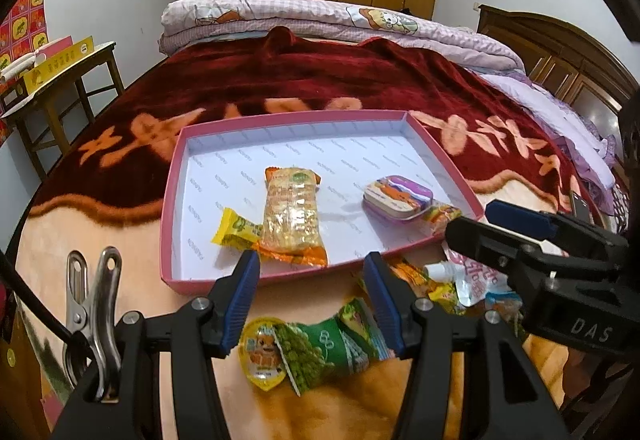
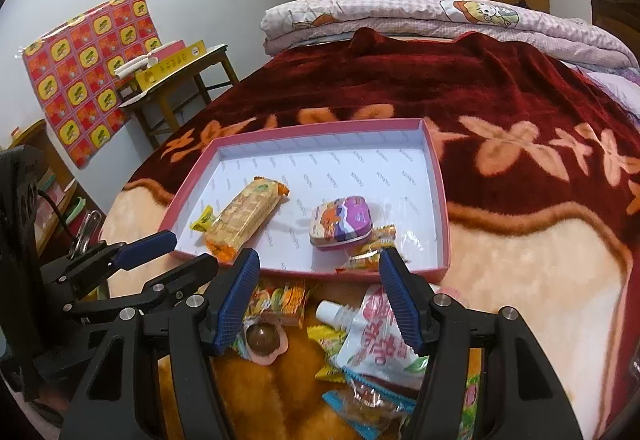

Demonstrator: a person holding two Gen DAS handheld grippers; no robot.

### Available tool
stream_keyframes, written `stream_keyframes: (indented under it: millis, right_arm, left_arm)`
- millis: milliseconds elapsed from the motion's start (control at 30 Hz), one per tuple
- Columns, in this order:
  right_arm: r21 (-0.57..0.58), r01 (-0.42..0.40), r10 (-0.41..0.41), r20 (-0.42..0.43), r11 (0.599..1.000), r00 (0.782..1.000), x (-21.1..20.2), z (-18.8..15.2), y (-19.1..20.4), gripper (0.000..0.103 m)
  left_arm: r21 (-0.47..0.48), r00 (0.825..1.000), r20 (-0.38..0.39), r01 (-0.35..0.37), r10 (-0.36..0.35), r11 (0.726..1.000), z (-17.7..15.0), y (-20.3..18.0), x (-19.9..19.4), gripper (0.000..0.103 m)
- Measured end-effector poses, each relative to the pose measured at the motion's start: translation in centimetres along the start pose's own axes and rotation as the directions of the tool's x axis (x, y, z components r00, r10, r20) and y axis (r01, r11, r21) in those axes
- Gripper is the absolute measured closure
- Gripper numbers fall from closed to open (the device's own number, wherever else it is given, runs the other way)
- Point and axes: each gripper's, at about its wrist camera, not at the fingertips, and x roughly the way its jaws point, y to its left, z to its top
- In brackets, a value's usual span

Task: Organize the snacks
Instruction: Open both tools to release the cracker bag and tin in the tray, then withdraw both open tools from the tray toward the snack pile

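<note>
A pink tray [image 1: 172, 199] [image 2: 438, 199] with a white floor lies on the bed blanket. In it are a long cracker packet [image 1: 290, 215] [image 2: 244, 217], a small yellow packet [image 1: 234, 232], a purple tin [image 1: 398, 197] [image 2: 342, 222] and a small orange packet [image 2: 376, 246]. My left gripper [image 1: 312, 282] [image 2: 188, 252] hovers open just before the tray's near edge, above a green packet [image 1: 316, 352] and a yellow jelly cup [image 1: 262, 358]. My right gripper [image 2: 320, 286] [image 1: 472, 217] stands open over loose snacks: a white pouch [image 2: 378, 340], a chocolate cup [image 2: 262, 340], an orange packet [image 2: 286, 300]. Neither holds anything.
The red and peach blanket [image 1: 360, 79] covers the bed, with a folded quilt [image 1: 320, 15] at its far end. A wooden table [image 1: 60, 91] with a yellow box stands left of the bed, a wooden headboard [image 1: 560, 51] to the right. A metal clip [image 1: 94, 296] hangs on my left gripper.
</note>
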Motion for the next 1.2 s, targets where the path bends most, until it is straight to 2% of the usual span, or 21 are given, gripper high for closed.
stream_keyframes:
  millis: [333, 1200]
  right_arm:
    - [0.025, -0.007, 0.007, -0.019, 1.000, 1.000, -0.8, -1.6, -0.1, 0.039]
    - [0.066, -0.010, 0.013, -0.048, 0.998, 0.999, -2.2, -4.0, -1.0, 0.039]
  left_arm:
    - [-0.030, 1.000, -0.014, 0.015, -0.016, 0.999, -1.1, 0.3, -0.9, 0.046]
    - [-0.051, 0.999, -0.045, -0.013, 0.010, 0.999, -3.0, 1.2, -1.9, 0.046]
